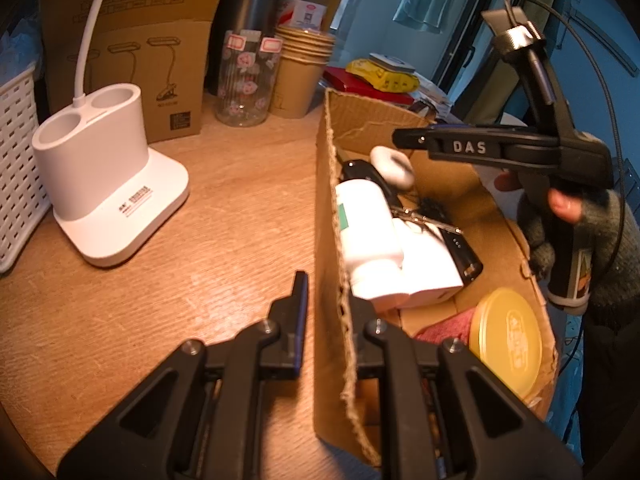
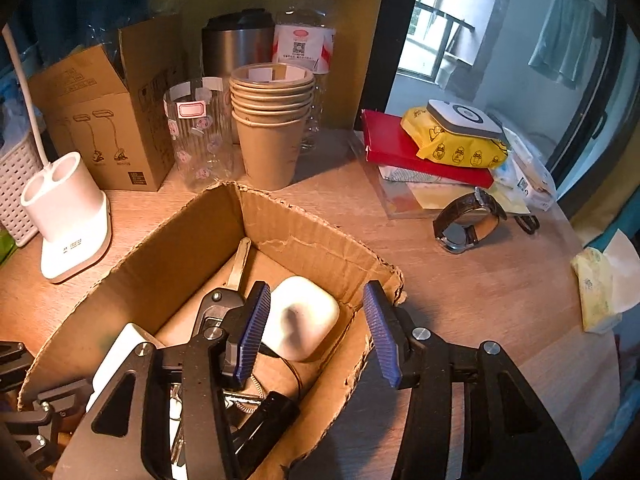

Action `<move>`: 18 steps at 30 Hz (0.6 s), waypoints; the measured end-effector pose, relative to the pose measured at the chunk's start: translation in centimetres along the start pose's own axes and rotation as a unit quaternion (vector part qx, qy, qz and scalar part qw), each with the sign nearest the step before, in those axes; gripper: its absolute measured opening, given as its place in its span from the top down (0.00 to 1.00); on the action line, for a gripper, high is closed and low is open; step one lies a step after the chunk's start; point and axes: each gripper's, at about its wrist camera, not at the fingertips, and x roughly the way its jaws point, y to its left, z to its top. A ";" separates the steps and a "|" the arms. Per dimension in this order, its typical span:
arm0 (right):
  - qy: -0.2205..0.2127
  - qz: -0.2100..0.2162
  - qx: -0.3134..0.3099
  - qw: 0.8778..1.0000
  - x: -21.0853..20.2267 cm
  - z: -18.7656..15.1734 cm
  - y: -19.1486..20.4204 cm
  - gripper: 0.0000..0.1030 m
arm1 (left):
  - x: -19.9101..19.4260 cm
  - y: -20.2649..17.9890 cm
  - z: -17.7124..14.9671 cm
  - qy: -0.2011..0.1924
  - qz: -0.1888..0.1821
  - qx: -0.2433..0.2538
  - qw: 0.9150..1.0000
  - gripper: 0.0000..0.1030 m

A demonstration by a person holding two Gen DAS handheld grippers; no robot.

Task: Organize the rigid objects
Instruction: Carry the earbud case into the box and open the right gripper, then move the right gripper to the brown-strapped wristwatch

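Torn cardboard box (image 2: 304, 236) on wood-grain table (image 2: 460, 280); both grippers at its walls.

Box: raw corrugated card, ragged rim, open top. Inside: smooth white rounded case (image 2: 302, 316) lying near the far corner, black flip key (image 2: 218, 306) with its pale blade pointing at the back wall, white plastic bottle (image 1: 366, 226), black stick-shaped device (image 1: 460, 248), yellow round lid (image 1: 506, 340) over pink cloth (image 1: 446, 328). Left gripper (image 1: 326, 296) clamped narrow on the box's near wall, 1 finger each side. Right gripper (image 2: 318, 332) jaws part-open and just been widening, ribbed blue pads (image 2: 254, 330) bare, nothing gripped; white case below them. Outside the box: 6 nested kraft paper cups (image 2: 272, 128), leather-strapped watch (image 2: 468, 220).
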 end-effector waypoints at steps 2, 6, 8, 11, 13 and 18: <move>-0.004 0.001 0.002 1.000 -0.4 -0.1 0.0 0.50 | 0.0 0.0 0.0 0.000 0.000 -0.001 1.000 0.86; -0.024 0.009 0.013 1.000 -1.7 -0.3 -0.3 0.43 | -0.1 0.1 0.0 0.000 0.000 -0.001 1.000 0.86; -0.039 0.006 0.019 0.999 -2.5 -0.3 -0.8 0.40 | -0.1 0.1 0.0 0.000 0.000 -0.001 1.000 0.86; -0.056 0.002 0.034 0.998 -3.6 -0.4 -2.0 0.39 | -0.1 0.1 0.0 0.000 0.000 -0.001 1.000 0.86; -0.065 -0.003 0.052 0.997 -4.1 -0.5 -3.3 0.37 | -0.1 0.1 0.0 0.000 0.000 -0.001 1.000 0.86; -0.066 -0.011 0.086 0.994 -4.3 -0.9 -6.1 0.33 | -0.1 0.1 0.0 0.000 0.000 -0.001 1.000 0.86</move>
